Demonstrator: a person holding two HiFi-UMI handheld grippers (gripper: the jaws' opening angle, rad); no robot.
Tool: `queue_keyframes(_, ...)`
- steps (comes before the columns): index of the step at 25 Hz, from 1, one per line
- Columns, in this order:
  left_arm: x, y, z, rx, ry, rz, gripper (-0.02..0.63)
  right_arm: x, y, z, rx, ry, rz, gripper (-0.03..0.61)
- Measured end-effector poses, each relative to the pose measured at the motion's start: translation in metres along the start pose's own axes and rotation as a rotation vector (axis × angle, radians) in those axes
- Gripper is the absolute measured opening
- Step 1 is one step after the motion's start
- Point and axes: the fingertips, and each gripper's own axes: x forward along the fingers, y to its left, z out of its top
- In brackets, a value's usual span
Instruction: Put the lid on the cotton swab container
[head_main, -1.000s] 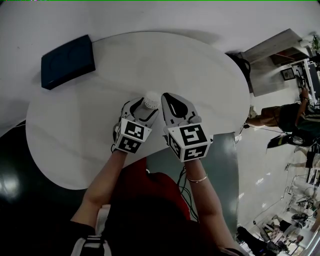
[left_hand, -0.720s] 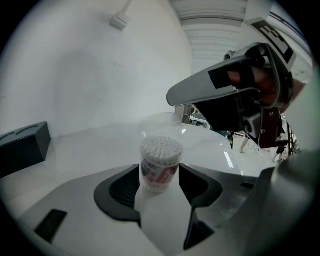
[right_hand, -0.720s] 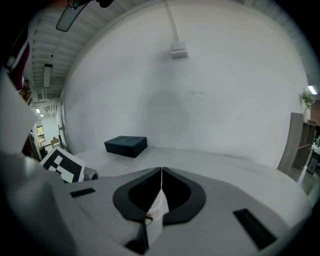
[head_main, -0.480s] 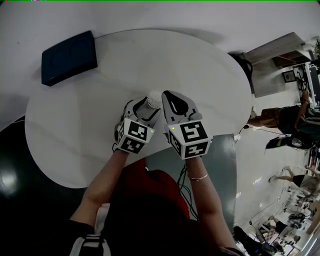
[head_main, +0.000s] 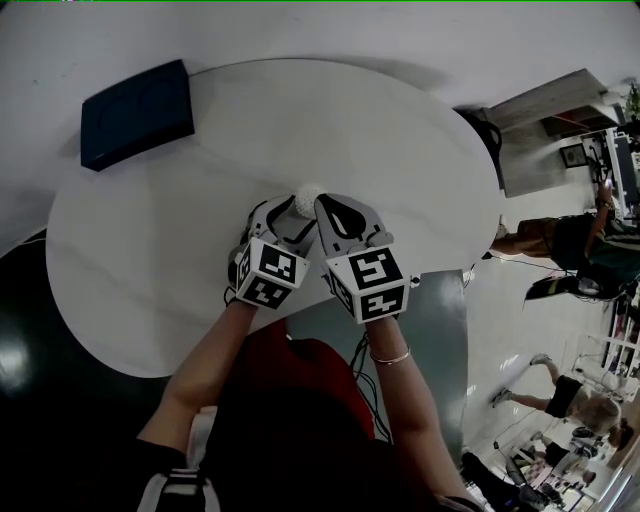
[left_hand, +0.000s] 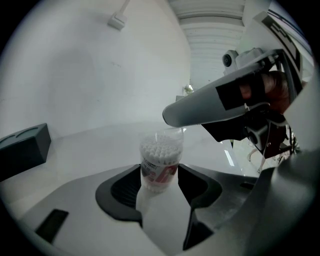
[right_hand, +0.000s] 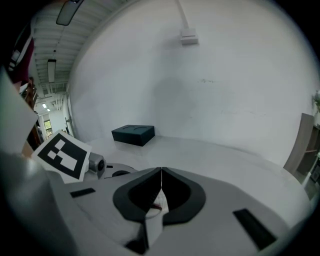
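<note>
Hovering over the near side of the white table (head_main: 400, 150) in the head view, left gripper (head_main: 294, 208) and right gripper (head_main: 322, 201) meet at the cotton swab container (head_main: 308, 198). Left gripper view: its jaws clamp the container's labelled body, with a clear lid (left_hand: 173, 134) on top, just under the right gripper's tip. Right gripper view: jaws pressed together

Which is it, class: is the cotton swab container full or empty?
Full: the left gripper view shows packed white swab heads filling the cotton swab container to its top, gripped in the left tongs.
</note>
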Motion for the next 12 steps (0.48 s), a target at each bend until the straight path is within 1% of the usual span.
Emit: queue_keyframes(12,-0.0005,0.0024,0.0006,-0.003,-0.003,-0.005,0.250,0.0069,0.0076,-0.0094,-0.037,0.041,-0.016,0.015)
